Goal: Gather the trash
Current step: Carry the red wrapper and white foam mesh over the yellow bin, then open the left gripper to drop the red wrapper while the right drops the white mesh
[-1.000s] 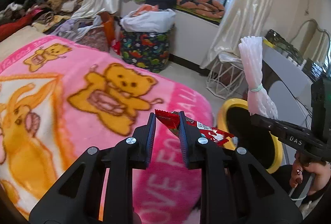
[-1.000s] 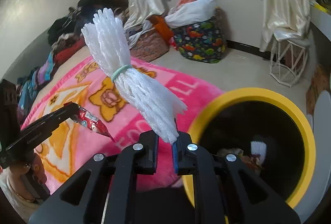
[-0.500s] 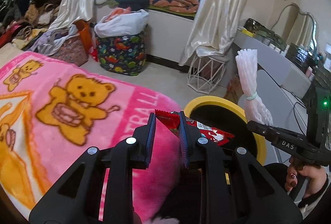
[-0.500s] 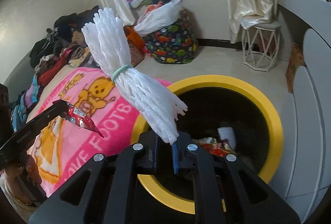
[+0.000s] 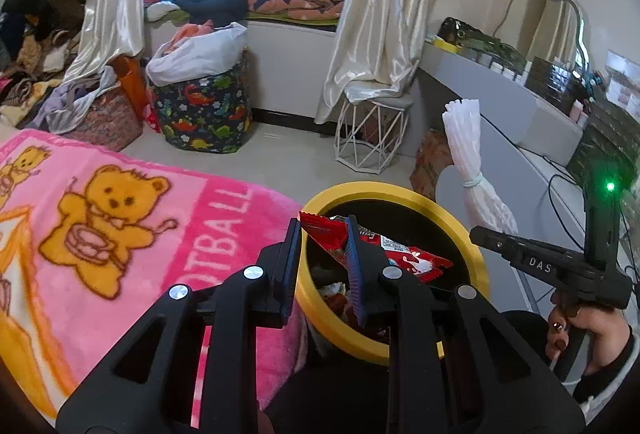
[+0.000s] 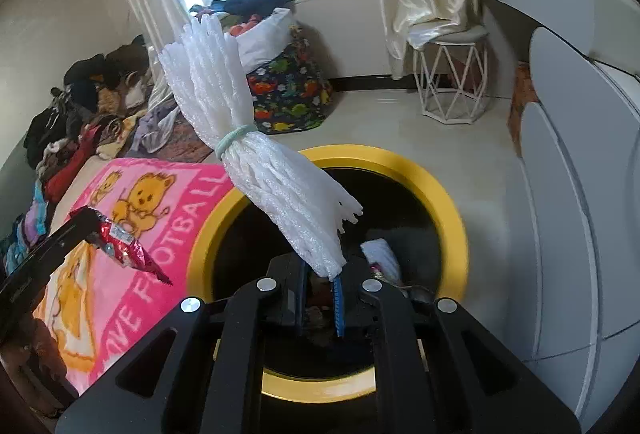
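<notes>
Holding a red snack wrapper point(image 5: 384, 246) clamped in your left tool point(image 5: 322, 266), you have it above the yellow-rimmed bin point(image 5: 400, 189). Your right tool point(image 6: 320, 284) grips a white foam bundle point(image 6: 256, 161) over the same bin.

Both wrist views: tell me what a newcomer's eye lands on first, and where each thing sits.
The yellow-rimmed bin with its dark inside fills the middle, beside the bright pink teddy-bear blanket on the bed. The right gripper pinches a white foam-net bundle tied with a pale band, slanting up over the bin. The left gripper holds a red snack wrapper above the bin's near rim.
</notes>
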A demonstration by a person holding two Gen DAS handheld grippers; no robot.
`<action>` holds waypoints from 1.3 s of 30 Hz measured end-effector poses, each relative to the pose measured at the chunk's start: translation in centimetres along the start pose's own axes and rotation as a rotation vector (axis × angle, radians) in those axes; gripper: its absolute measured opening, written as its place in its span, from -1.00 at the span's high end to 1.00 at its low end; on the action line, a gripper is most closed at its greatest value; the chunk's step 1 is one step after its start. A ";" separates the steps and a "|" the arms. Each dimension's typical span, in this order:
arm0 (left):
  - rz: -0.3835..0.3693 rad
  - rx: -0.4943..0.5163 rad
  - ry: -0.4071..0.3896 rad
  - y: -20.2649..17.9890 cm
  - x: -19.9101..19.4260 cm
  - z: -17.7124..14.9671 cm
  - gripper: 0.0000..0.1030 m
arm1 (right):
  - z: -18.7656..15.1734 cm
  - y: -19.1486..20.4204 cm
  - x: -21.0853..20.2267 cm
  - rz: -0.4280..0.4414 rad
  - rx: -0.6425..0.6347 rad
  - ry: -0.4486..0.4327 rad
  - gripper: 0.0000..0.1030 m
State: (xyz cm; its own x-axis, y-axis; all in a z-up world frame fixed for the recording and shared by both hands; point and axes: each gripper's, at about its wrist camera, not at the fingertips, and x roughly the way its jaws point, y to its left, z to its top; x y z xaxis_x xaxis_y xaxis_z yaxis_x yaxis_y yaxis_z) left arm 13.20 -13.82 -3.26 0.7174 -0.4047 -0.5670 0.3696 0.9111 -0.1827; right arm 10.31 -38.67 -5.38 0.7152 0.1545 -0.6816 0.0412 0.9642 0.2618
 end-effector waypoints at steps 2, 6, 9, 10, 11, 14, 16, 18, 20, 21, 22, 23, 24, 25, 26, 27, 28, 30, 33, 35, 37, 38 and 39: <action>-0.005 0.014 0.004 -0.6 0.4 0.2 0.69 | 0.0 -0.6 0.0 -0.006 0.017 0.003 0.80; -0.011 0.042 0.014 -1.6 1.1 0.3 0.69 | -0.1 -1.4 -0.1 -0.014 0.038 0.008 0.79; -0.017 0.059 0.024 -2.2 2.0 0.2 0.69 | -0.2 -2.1 -0.1 -0.024 0.053 0.014 0.79; -0.020 0.064 0.027 -2.4 2.2 0.2 0.69 | -0.3 -2.3 -0.2 -0.031 0.057 0.014 0.79; -0.022 0.068 0.029 -2.6 2.5 0.2 0.69 | -0.3 -2.4 -0.2 -0.033 0.060 0.015 0.79; -0.025 0.074 0.043 -2.8 3.5 0.1 0.69 | -0.4 -2.8 -0.3 -0.038 0.070 0.018 0.79; -0.023 0.078 0.056 -3.0 4.3 0.1 0.69 | -0.5 -3.0 -0.1 -0.038 0.075 0.027 0.79; -0.019 0.089 0.067 -3.2 5.0 0.0 0.69 | -0.6 -3.1 0.2 -0.035 0.081 0.039 0.79; -0.016 0.098 0.072 -3.4 5.7 0.0 0.69 | -0.7 -3.1 0.5 -0.037 0.087 0.050 0.79; -0.016 0.100 0.077 -3.4 6.0 0.0 0.69 | -0.6 -3.1 0.7 -0.036 0.091 0.055 0.79; -0.014 0.102 0.079 -3.4 6.3 0.1 0.69 | -0.6 -3.1 0.8 -0.033 0.095 0.057 0.79; -0.013 0.105 0.083 -3.5 6.5 0.1 0.69 | -0.7 -3.1 0.8 -0.033 0.097 0.060 0.79; -0.012 0.109 0.087 -3.5 6.8 0.1 0.69 | -0.7 -3.1 0.9 -0.037 0.096 0.064 0.79; -0.009 0.114 0.089 -3.6 7.1 0.1 0.69 | -0.7 -3.0 1.0 -0.039 0.095 0.067 0.79; -0.007 0.119 0.092 -3.7 7.4 0.2 0.69 | -0.7 -3.0 1.0 -0.039 0.095 0.070 0.79; -0.005 0.123 0.095 -3.8 7.6 0.2 0.69 | -0.7 -2.8 1.1 -0.040 0.095 0.075 0.79; -0.004 0.128 0.099 -3.9 7.9 0.1 0.69 | -0.6 -2.8 1.3 -0.040 0.092 0.080 0.79; 0.000 0.138 0.104 -4.0 8.2 0.0 0.69 | -0.7 -2.5 1.5 -0.037 0.085 0.089 0.78; 0.006 0.145 0.117 -4.1 8.8 -0.2 0.69 | -0.7 -2.4 1.9 -0.036 0.081 0.103 0.78; 0.009 0.147 0.124 -4.2 9.1 -0.3 0.69 | -0.7 -2.3 1.9 -0.036 0.076 0.108 0.78; 0.010 0.148 0.128 -4.2 9.2 -0.3 0.69 | -0.8 -2.2 2.0 -0.037 0.072 0.111 0.78; 0.009 0.149 0.135 -4.2 9.4 -0.3 0.69 | -0.8 -2.3 2.1 -0.042 0.072 0.114 0.77; 0.009 0.152 0.141 -4.3 9.6 -0.3 0.69 | -0.8 -2.4 2.1 -0.049 0.075 0.117 0.77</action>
State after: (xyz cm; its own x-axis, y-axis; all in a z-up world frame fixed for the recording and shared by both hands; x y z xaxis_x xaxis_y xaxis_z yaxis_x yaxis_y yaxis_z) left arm 18.36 -21.61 -8.15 0.6355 -0.3717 -0.6767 0.4556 0.8882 -0.0600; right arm 11.16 -40.44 -7.98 0.6248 0.1357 -0.7689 0.1293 0.9532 0.2733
